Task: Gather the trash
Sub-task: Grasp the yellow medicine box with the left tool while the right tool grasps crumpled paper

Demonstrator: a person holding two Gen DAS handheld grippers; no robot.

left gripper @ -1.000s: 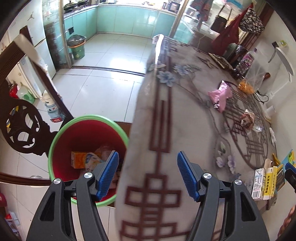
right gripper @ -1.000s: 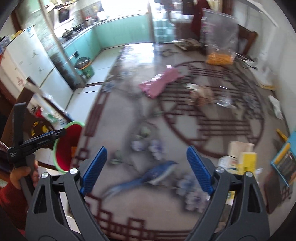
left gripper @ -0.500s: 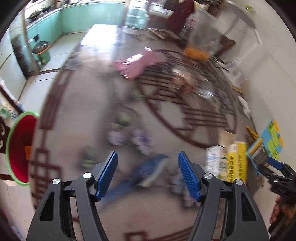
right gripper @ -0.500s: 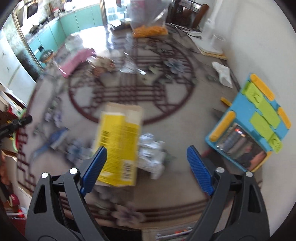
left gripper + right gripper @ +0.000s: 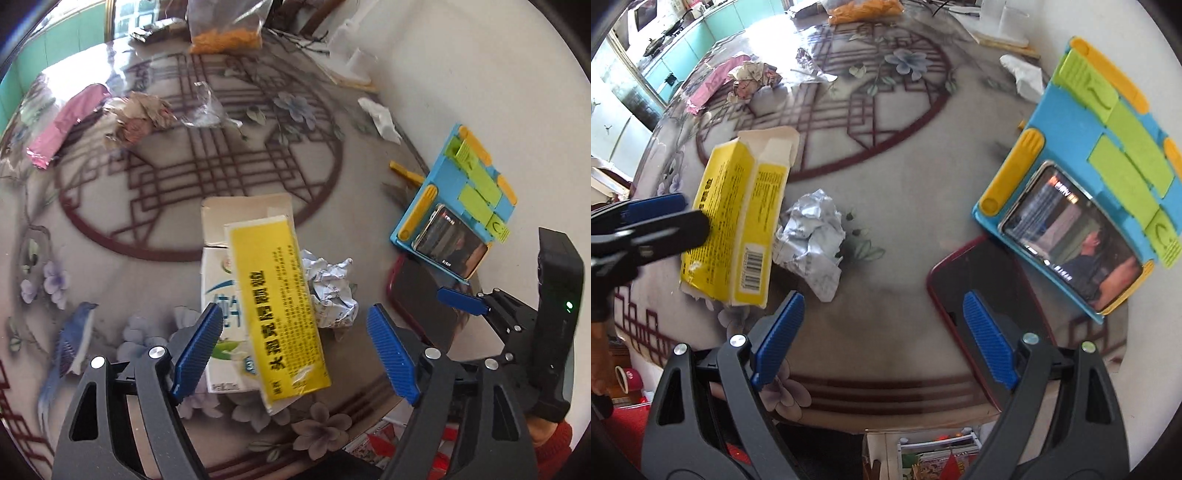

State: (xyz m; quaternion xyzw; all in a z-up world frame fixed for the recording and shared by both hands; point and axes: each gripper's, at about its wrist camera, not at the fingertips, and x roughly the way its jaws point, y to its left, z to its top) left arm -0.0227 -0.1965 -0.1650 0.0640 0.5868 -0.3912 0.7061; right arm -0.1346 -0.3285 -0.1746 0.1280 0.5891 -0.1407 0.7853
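Several scraps remain: yellow carton [image 5: 279, 310], crumpled foil [image 5: 810, 238], pink wrapper [image 5: 66, 123]. Both the left gripper [image 5: 295, 347] and right gripper [image 5: 882, 336] gape, empty.

So the left gripper [image 5: 295, 354] swung away from the red bin, which dropped out of view, and ended up with its open jaws straddling the yellow box [image 5: 279, 306] and the milk carton [image 5: 218, 325] under it. The right gripper [image 5: 882, 339] drifted off that box too, leaving it up-left, crumpled foil [image 5: 810, 240] just ahead.
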